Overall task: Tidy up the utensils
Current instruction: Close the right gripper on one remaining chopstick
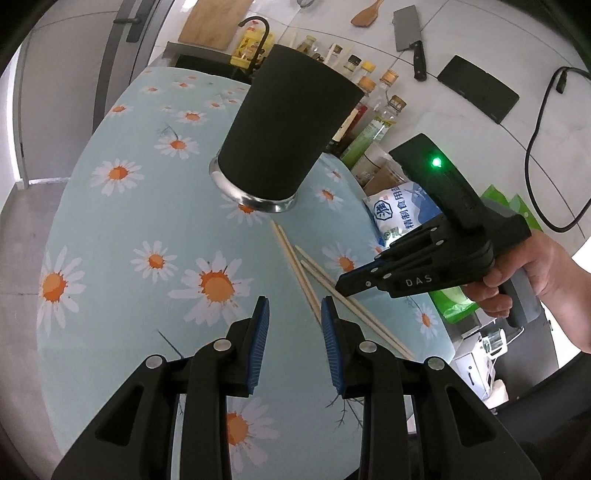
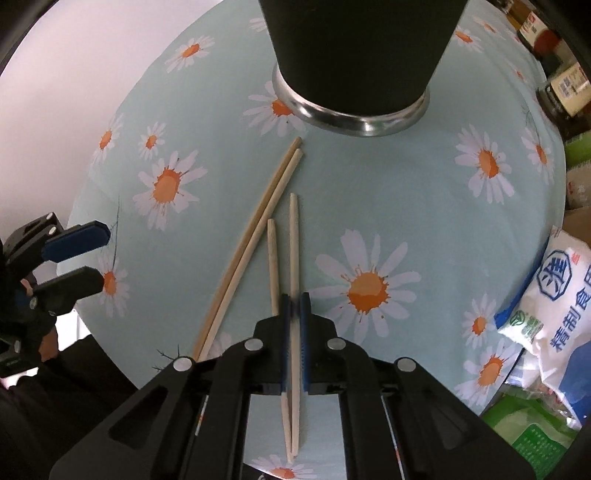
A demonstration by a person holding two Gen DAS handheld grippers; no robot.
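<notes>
A black utensil holder [image 1: 284, 129] with a steel base stands on the daisy-print table [image 1: 122, 229]; it also shows at the top of the right wrist view [image 2: 354, 48]. Several wooden chopsticks [image 1: 317, 280] lie in front of it. My right gripper [image 2: 294, 306] is shut on one chopstick [image 2: 294, 236], with a second chopstick [image 2: 272, 258] just left of the pads and a pair [image 2: 255, 236] further left. My left gripper [image 1: 293, 310] is open and empty above the table, near the chopsticks' ends. The right gripper shows in the left wrist view [image 1: 343, 286].
Bottles of oil and spices [image 1: 369, 107] stand along the table's far edge. A salt bag [image 2: 550, 295] and green packets [image 2: 532, 432] lie at the right edge. A cleaver [image 1: 410, 40] and wooden spatula [image 1: 365, 14] hang on the wall.
</notes>
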